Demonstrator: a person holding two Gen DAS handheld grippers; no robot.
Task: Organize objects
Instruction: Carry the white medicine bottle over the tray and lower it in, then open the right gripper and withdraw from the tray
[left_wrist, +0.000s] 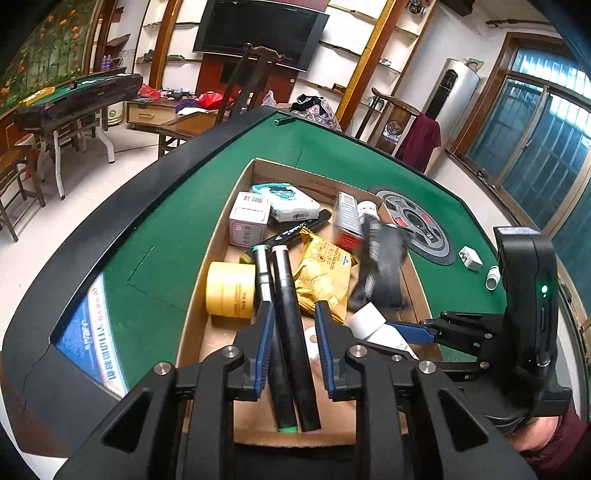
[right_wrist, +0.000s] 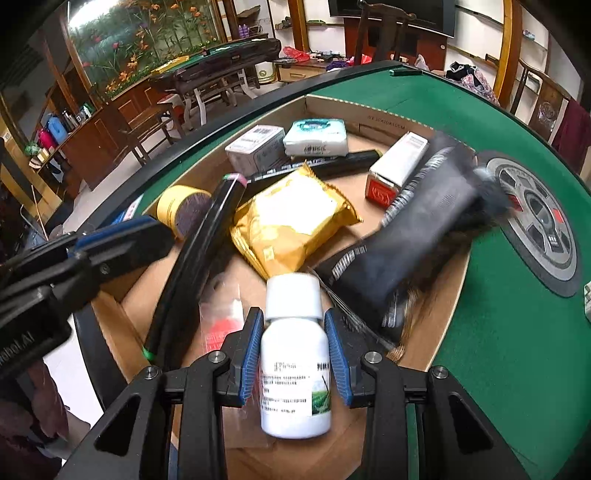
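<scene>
Left wrist view: a roll of yellow tape (left_wrist: 231, 290) is seen at the left of the cardboard box (left_wrist: 207, 258), which rests on the green surface (left_wrist: 177, 192). Beside the tape, two black markers are laid side by side: the green-capped marker (left_wrist: 271, 332) and the pink-capped marker (left_wrist: 293, 332). Both are straddled by the left gripper (left_wrist: 293, 325), whose fingers (left_wrist: 265, 345) are spread wider than the pair; whether the pads touch the markers cannot be told. Further back a white carton (left_wrist: 248, 218), a tissue pack (left_wrist: 286, 202) and a third black marker (left_wrist: 301, 230) are packed together. To the right, a yellow snack bag (left_wrist: 325, 275) is lying just beside the markers, then a red-and-white box (left_wrist: 346, 220) and a blurred black pouch (left_wrist: 384, 266). Outside the box, on the surface, a white charger (left_wrist: 470, 257) and a small white bottle (left_wrist: 492, 277) are found.

Right wrist view: a white bottle (right_wrist: 295, 373) with a white cap is clamped by the right gripper (right_wrist: 295, 358), the blue fingers (right_wrist: 250, 356) pressed against both of its sides, above the near end of the box. To its left a clear red-printed packet (right_wrist: 221, 325) is lying on the box floor; the black pouch is crowding in close on the right.
</scene>
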